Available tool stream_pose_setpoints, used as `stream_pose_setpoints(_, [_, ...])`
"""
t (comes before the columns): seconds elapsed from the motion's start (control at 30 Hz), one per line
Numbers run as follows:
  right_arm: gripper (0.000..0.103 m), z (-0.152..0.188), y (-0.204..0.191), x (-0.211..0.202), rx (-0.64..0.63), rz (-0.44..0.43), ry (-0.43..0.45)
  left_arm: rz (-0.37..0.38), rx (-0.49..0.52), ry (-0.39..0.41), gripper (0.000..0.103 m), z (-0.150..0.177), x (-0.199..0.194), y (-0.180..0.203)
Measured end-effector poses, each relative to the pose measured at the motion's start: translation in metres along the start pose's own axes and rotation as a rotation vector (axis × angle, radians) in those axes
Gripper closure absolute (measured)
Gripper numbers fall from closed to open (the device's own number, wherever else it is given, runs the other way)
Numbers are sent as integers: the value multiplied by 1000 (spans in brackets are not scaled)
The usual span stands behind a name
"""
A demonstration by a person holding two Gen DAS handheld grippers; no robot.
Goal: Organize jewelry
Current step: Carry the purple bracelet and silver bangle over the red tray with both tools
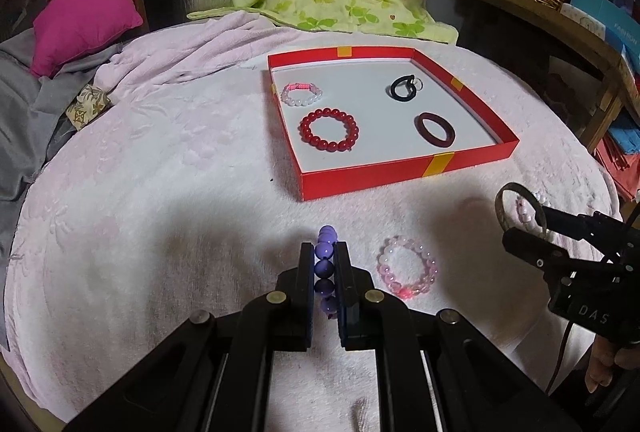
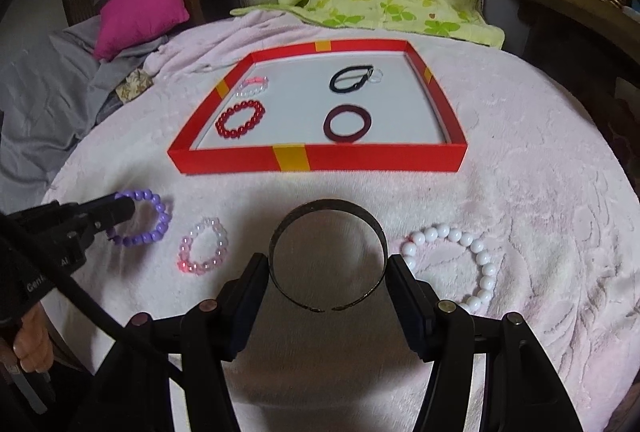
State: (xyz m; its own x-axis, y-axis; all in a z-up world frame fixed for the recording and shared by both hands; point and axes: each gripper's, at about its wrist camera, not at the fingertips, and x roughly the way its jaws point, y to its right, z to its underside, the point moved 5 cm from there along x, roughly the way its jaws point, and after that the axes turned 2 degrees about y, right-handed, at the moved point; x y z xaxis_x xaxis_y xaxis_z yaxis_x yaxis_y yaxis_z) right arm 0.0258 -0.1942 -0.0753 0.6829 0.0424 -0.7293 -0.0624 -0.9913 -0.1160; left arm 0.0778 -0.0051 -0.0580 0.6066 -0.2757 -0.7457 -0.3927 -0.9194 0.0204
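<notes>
So far four or perhaps five pieces lie in the red tray (image 2: 320, 160). The left gripper (image 1: 325, 260) pinches the purple bead bracelet (image 1: 325, 252); the right gripper (image 2: 326, 274) clamps the metal cuff bangle (image 2: 327, 207). The pink bracelet (image 2: 204, 247) and white bracelet (image 2: 460, 256) wait on the blanket (image 2: 520, 191).

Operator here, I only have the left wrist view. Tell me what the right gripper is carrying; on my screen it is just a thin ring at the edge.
Observer: The right gripper holds a dark metal cuff, an open band with its gap facing the camera, gripped across its width.
Operator: Report what lies behind that ring, I see only a few pale beads.
Observer: A full white bead bracelet lies on the pink blanket, right of the cuff.
Operator: Confirm my purple bracelet is a whole loop.
Observer: Yes, the purple bracelet hangs as a complete loop from the left gripper, pinched at one side.
</notes>
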Motion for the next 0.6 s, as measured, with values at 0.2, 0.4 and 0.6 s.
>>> stream_pose_setpoints(0.2, [40,-11,11,-16,23,4,90,10,-8,18,93,-4,-3,3])
stream_pose_setpoints(0.4, [40,-23,26,-19,65,12,137,37,-20,49,94,-13,-5,6])
stream_pose_setpoints(0.6, [40,-38,36,-16,110,19,167,71,-25,68,94,-19,-5,13])
